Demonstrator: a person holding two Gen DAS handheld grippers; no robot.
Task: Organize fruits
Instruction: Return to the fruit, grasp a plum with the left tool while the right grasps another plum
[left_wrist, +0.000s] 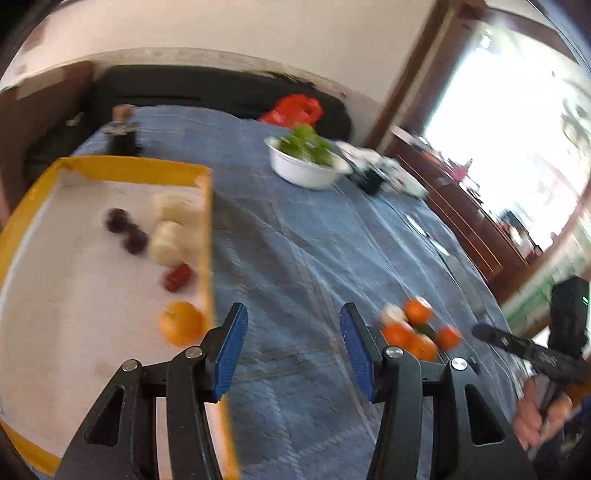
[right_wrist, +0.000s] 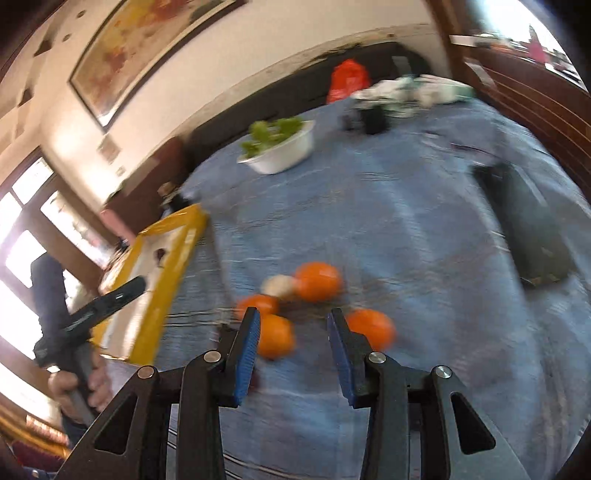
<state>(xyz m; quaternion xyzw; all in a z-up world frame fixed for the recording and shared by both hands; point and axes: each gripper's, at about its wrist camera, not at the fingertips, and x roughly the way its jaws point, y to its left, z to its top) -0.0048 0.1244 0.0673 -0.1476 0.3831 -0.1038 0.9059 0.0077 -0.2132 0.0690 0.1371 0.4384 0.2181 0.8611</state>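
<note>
A yellow-rimmed tray (left_wrist: 207, 229) with a white floor lies at the left on the blue cloth. It holds an orange (left_wrist: 181, 324), a red fruit (left_wrist: 178, 277), two dark plums (left_wrist: 125, 229) and two pale pieces (left_wrist: 170, 242). My left gripper (left_wrist: 293, 317) hangs open and empty over the cloth, just right of the tray's edge. Several loose oranges (right_wrist: 317, 280) and a pale piece (right_wrist: 279, 286) lie bunched on the cloth. My right gripper (right_wrist: 293, 315) is open just short of them, with one orange (right_wrist: 275, 341) beside its left finger and another (right_wrist: 371, 328) beside its right. Nothing sits between its pads.
A white bowl of greens (left_wrist: 306, 170) stands at the back of the table. Behind it are a red bag (left_wrist: 295, 110) and mixed clutter (right_wrist: 406, 92). A dark jar (left_wrist: 122, 136) stands behind the tray. A flat dark object (right_wrist: 524, 229) lies at the right.
</note>
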